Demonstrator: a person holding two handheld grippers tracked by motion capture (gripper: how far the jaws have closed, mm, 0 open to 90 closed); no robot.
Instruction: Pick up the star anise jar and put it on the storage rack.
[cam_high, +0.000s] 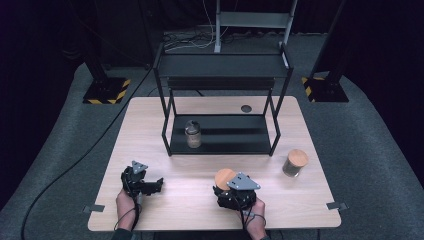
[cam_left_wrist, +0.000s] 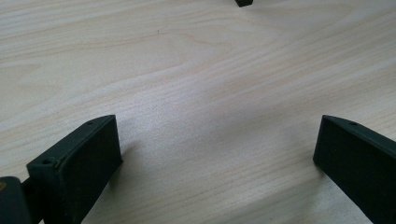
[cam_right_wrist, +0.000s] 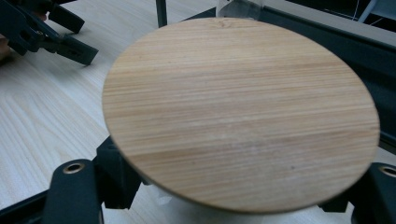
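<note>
Two claws | right claw (cam_high: 226, 186) clamped on wooden lid (cam_right_wrist: 240, 114) | left claw (cam_left_wrist: 217, 154) spread wide, empty, over table (cam_left_wrist: 196, 70)

No readable text, label, brand or number shows anywhere.

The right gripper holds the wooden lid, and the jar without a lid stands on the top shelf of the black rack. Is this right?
Not quite. The high view shows the jar without a lid on the bottom shelf of the black rack, not the top. The right gripper does hold the wooden lid.
</note>
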